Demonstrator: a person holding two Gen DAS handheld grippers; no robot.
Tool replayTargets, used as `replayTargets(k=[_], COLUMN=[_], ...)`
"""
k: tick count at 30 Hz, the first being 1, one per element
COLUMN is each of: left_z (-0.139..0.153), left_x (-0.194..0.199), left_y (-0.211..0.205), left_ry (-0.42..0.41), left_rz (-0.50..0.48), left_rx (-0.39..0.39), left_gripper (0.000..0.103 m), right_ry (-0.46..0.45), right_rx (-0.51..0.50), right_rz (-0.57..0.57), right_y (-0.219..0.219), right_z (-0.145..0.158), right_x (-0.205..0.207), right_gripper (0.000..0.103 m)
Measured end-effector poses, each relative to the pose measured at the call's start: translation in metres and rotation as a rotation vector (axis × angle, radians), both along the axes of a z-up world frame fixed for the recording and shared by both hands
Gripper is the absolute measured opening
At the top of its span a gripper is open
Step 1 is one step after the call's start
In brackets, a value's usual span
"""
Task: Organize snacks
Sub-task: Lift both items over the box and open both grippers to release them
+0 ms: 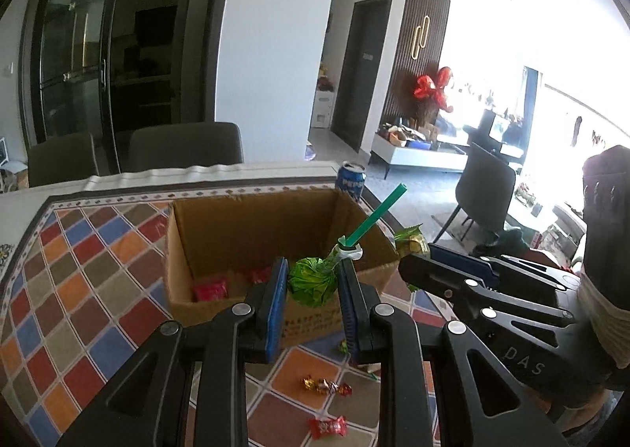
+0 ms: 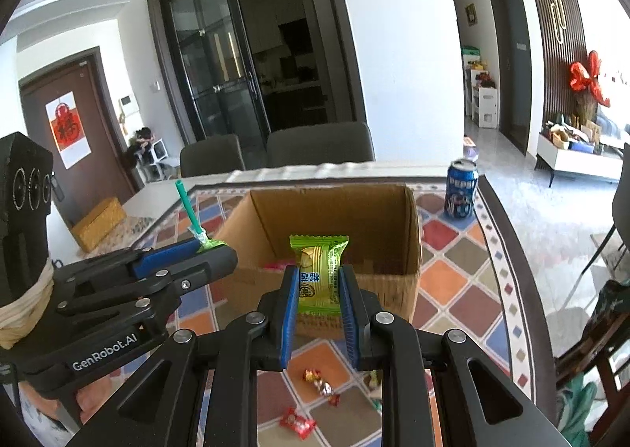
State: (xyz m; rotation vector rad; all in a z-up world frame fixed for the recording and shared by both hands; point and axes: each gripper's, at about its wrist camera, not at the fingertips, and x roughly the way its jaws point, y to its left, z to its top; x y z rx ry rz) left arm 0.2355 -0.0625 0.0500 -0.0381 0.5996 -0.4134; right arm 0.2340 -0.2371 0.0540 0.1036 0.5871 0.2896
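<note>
My left gripper (image 1: 312,285) is shut on a green-wrapped lollipop (image 1: 313,283) whose green stick (image 1: 372,217) slants up to the right. It hangs in front of the open cardboard box (image 1: 220,218). My right gripper (image 2: 318,289) is shut on a green snack packet (image 2: 318,270), held upright before the same cardboard box (image 2: 409,234). Red wrapped snacks (image 1: 210,289) lie on the box floor. In the left wrist view the right gripper (image 1: 409,254) comes in from the right with the green packet (image 1: 411,242) at its tip. The left gripper (image 2: 214,248) shows at the left of the right wrist view.
Loose candies (image 1: 327,386) and a red packet (image 1: 327,427) lie on the chequered tablecloth (image 1: 78,277) below the grippers. A blue Pepsi can (image 2: 460,191) stands right of the box near the table's far corner. Two grey chairs (image 2: 319,144) stand behind the table.
</note>
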Motion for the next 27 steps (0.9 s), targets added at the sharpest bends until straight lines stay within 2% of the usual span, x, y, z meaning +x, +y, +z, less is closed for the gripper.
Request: replayTargets(k=[12,24,27], left_z=[0.008,-0.001,-0.003], left_x=[0.031,0.071,0.081], left_y=[0.005,0.004,0.002], left_ry=[-0.004,0.056,0.066], left_rz=[0.028,0.052,0.068], left_rx=[0.012,0.048,0.078], left_gripper=[0.026,0.026,0.028], right_ry=[-0.024,0.029,0.039], right_rx=[-0.012,-0.037,-0.049], right_rz=[0.007,-0.006,-0.012], right_y=[0.008,0.009,0.01], right_z=[0.014,0.01,0.008], right_x=[0.025,0.066,0.073], right_gripper=[0.022,0.022,0.022])
